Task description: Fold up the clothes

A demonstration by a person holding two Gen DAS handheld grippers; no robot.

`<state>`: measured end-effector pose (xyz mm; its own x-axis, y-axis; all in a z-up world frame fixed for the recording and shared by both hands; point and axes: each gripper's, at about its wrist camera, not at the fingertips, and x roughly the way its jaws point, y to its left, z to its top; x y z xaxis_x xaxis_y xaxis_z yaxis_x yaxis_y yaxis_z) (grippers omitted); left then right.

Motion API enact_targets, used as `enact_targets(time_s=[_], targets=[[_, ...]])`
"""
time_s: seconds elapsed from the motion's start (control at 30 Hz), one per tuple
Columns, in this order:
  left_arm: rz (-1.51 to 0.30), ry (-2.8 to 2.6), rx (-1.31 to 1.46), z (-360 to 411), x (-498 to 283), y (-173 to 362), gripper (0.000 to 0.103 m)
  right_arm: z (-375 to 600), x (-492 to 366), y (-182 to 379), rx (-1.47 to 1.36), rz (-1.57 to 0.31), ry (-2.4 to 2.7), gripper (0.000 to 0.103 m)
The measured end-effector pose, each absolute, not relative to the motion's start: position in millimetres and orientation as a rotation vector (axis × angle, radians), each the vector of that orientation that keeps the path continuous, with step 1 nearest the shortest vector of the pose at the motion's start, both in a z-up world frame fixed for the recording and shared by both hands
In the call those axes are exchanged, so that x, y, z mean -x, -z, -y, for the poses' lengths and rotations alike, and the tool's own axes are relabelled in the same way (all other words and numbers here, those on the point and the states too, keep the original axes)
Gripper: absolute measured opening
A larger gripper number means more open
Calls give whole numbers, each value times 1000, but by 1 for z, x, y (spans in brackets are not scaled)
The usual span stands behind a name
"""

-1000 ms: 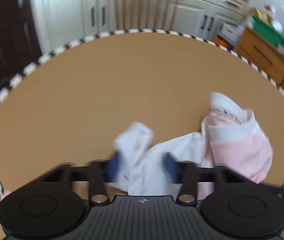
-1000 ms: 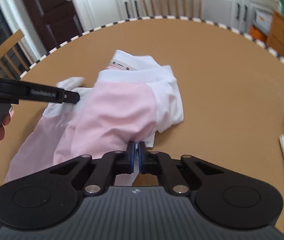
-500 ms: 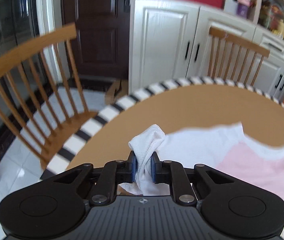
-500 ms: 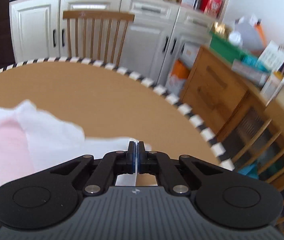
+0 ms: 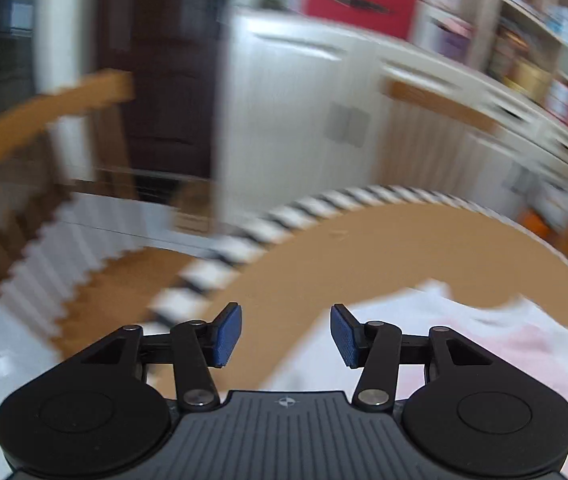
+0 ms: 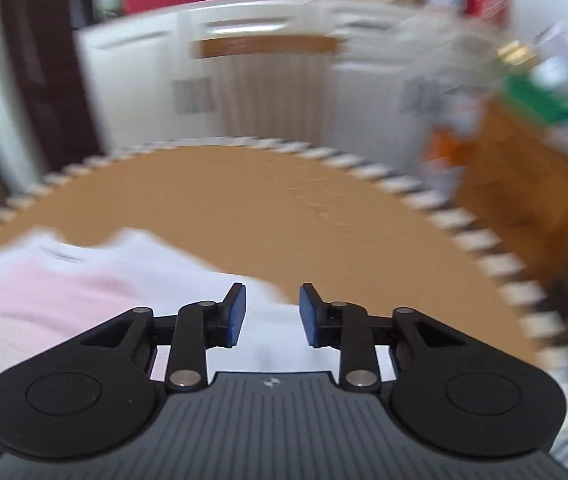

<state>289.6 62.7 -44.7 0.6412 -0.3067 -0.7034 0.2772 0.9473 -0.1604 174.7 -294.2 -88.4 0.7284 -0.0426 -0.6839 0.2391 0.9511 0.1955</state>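
Both views are pretty smeared with motion blur, so the cabinets and the chair behind the desk are hard to read. The pink and white shirt lies spread on the desk, cut off by the frame edge and partly hidden under both tool bodies; any print on it is too blurred to make out.

Half a second ago the left tool was clamped on a bunched white sleeve and the right tool was pinched shut on the fabric edge. Now both are opening, jaws apart with nothing pinched: the shirt is let go and sits below them.
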Motion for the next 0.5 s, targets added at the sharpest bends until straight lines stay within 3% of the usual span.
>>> enact_targets(time_s=[0.13,0.33,0.37,0.4,0.47,0.5], targets=[[-790,438,-217,11,-319,69,55,271,-240,110,-130,-770,74,31],[-849,522,-368,53,-334,112,56,256,-293,140,-96,-881,-20,33],[-843,537,-368,55,-335,115,49,251,-297,143,-83,-899,-48,30],[-855,560,-343,54,-338,117,42,245,-299,145,-67,-908,-65,17],[-885,608,-295,52,-342,119,10,239,-299,143,-25,-906,-72,0],[-897,629,-287,53,-342,120,3,237,-298,142,-5,-904,-75,0]])
